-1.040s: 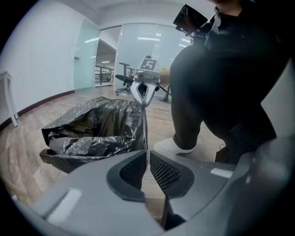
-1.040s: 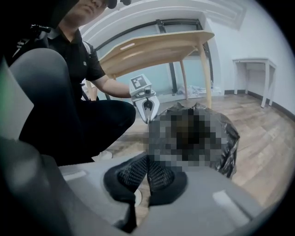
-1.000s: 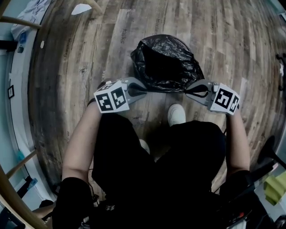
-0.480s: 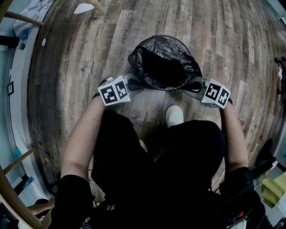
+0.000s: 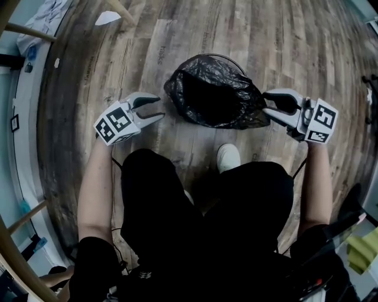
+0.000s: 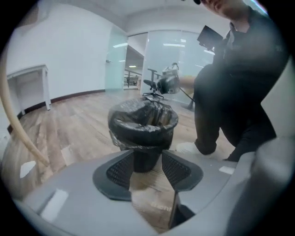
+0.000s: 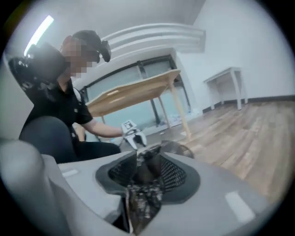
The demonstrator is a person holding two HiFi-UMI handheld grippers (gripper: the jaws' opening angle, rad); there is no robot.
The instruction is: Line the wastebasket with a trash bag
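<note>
Wood floor [image 5: 266, 35]. Basket [image 6: 146, 160] stands upright on it just ahead of the person's shoe, mouth up, long axis vertical. Black crinkled bag [image 5: 207, 94] lines it, film folded out over the rim. Left tool [image 5: 158, 107] sits off to the left, clear of the bag, forearm stretched forward, jaws just opened, empty. Right tool [image 5: 266, 102] is at the bag's right edge, jaws just opened, a fold of film between them.

The trash bag [image 5: 212, 88] hides nearly all of the wastebasket [image 5: 233, 59]; only a sliver of rim shows. A white scrap [image 5: 107, 17] on the floor [image 5: 283, 35] is too small to identify, and a yellow-green thing [image 5: 363, 248] is cut off at the edge.
</note>
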